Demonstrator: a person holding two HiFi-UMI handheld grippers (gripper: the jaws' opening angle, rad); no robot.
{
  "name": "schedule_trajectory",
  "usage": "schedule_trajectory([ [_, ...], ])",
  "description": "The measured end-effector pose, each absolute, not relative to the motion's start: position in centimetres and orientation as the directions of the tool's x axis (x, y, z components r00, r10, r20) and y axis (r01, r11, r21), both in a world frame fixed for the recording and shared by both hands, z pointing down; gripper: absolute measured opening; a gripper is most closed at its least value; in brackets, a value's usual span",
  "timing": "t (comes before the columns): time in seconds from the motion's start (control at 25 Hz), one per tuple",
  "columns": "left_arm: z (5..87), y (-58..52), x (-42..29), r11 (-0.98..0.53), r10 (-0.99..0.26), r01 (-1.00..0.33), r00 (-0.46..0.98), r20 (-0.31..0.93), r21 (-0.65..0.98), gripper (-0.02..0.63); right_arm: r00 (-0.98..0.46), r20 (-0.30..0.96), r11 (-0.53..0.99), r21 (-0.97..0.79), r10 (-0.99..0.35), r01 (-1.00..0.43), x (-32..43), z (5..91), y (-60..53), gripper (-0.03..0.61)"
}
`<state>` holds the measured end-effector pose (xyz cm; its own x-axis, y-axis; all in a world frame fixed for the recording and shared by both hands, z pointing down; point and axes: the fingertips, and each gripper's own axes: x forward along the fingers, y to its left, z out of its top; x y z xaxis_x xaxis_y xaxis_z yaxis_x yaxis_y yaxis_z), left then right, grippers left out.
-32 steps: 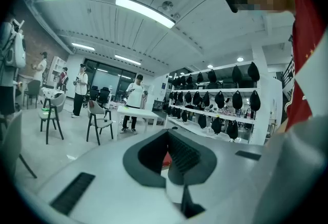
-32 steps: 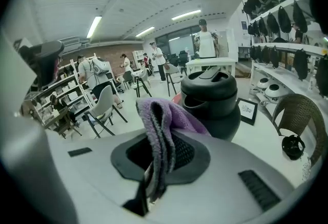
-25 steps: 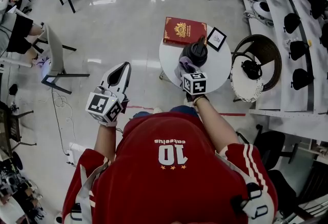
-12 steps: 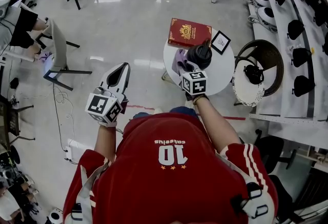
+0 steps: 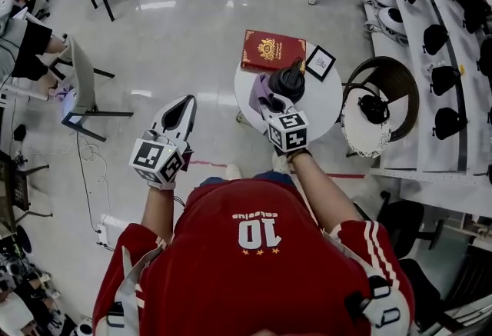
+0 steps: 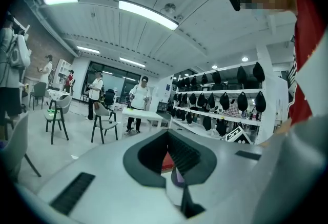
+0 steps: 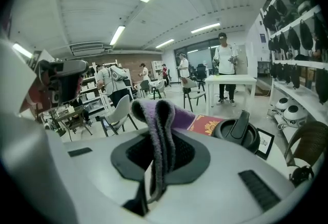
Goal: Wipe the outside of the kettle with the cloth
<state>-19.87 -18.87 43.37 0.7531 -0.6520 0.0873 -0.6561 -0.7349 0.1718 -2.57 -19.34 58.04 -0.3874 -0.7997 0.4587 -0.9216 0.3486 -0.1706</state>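
While the round white surface (image 5: 327, 110) carries the black kettle (image 5: 290, 82) near a red book (image 5: 273, 50), the left tool (image 5: 187, 102) hangs over the floor, jaws together and empty; the right tool (image 5: 270, 101) pinches the purple cloth (image 5: 257, 88) just beside the kettle.

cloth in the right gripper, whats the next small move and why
Probably swing the right gripper a little to its right, to press the purple cloth onto the side of the kettle. Its jaws are shut on the cloth, which sits just left of the kettle on the round table, and contact isn't clear. The left gripper is shut, empty, off the table.
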Motion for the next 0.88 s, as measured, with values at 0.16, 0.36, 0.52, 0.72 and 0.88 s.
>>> schedule_trajectory([
  [0.16, 43.0, -19.3, -17.5, -0.749, -0.634, -0.639, 0.768, 0.087, 0.176, 0.008, -0.399, 0.410, 0.355, -0.182, -0.820, -0.917, -0.7, 55.1, -18.9, 0.049],
  [0.36, 41.8, -19.9, -13.2, -0.762, -0.620, -0.624, 0.780, 0.083, 0.175, 0.008, -0.423, 0.345, 0.386, -0.175, -0.838, -0.906, 2.2, 51.5, -18.2, 0.049],
  [0.52, 41.5, -19.8, -9.8, -0.780, -0.600, -0.603, 0.797, 0.072, 0.169, 0.008, -0.423, 0.324, 0.393, -0.157, -0.846, -0.906, 5.3, 50.1, -17.7, 0.049],
  [0.72, 41.3, -20.1, -6.4, -0.781, -0.599, -0.602, 0.798, 0.070, 0.166, 0.008, -0.412, 0.302, 0.386, -0.143, -0.860, -0.911, 9.7, 48.8, -18.2, 0.049],
  [0.88, 41.6, -20.1, -4.1, -0.777, -0.604, -0.608, 0.793, 0.079, 0.161, 0.008, -0.412, 0.287, 0.388, -0.141, -0.865, -0.911, 13.1, 48.5, -18.6, 0.049],
])
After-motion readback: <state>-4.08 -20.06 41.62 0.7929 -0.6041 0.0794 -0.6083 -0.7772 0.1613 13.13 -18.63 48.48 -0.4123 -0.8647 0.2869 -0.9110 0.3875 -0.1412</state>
